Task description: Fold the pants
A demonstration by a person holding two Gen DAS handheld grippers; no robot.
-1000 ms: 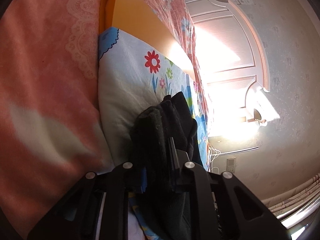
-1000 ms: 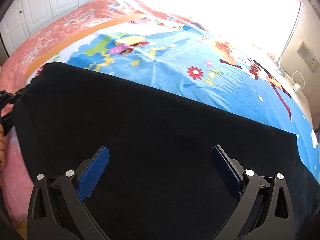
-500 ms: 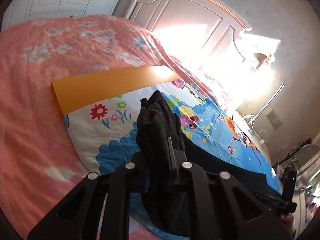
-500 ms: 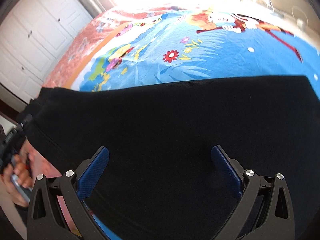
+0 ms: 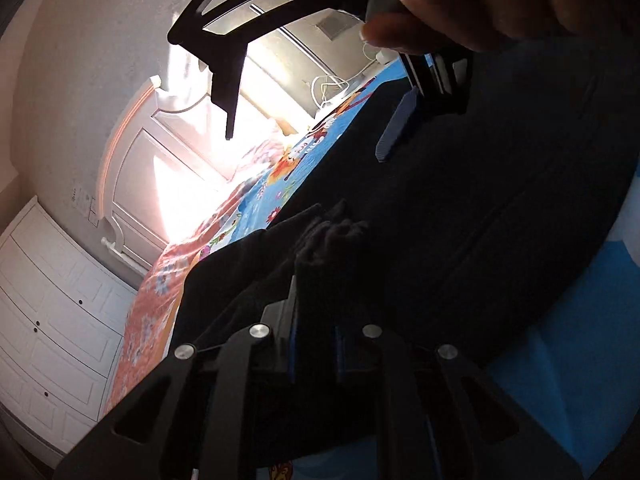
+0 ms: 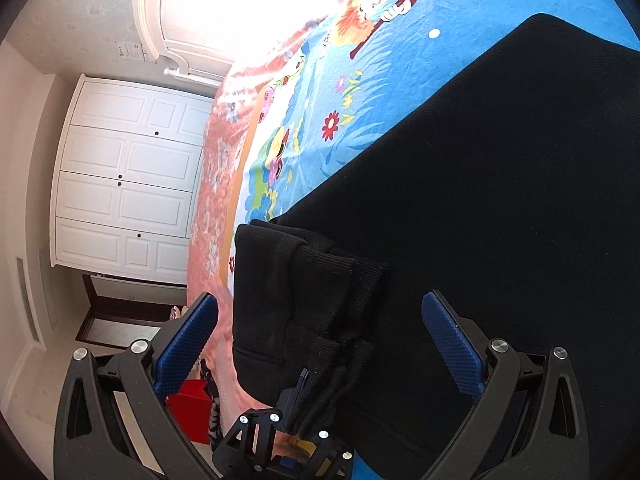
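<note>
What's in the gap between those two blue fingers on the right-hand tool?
In the right wrist view, the right gripper stands open; between its pads lies the pants' bunched end, pinched by the left gripper.

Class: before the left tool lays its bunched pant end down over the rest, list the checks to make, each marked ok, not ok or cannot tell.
1. Left tool clamps the black pants: ok.
2. Right tool open, holding nothing: ok.
3. Right tool clear of the landing spot: not ok; it hovers above the pants.
4. Lower layer flat on the cartoon sheet: ok.
5. Edges lined up: cannot tell.
</note>
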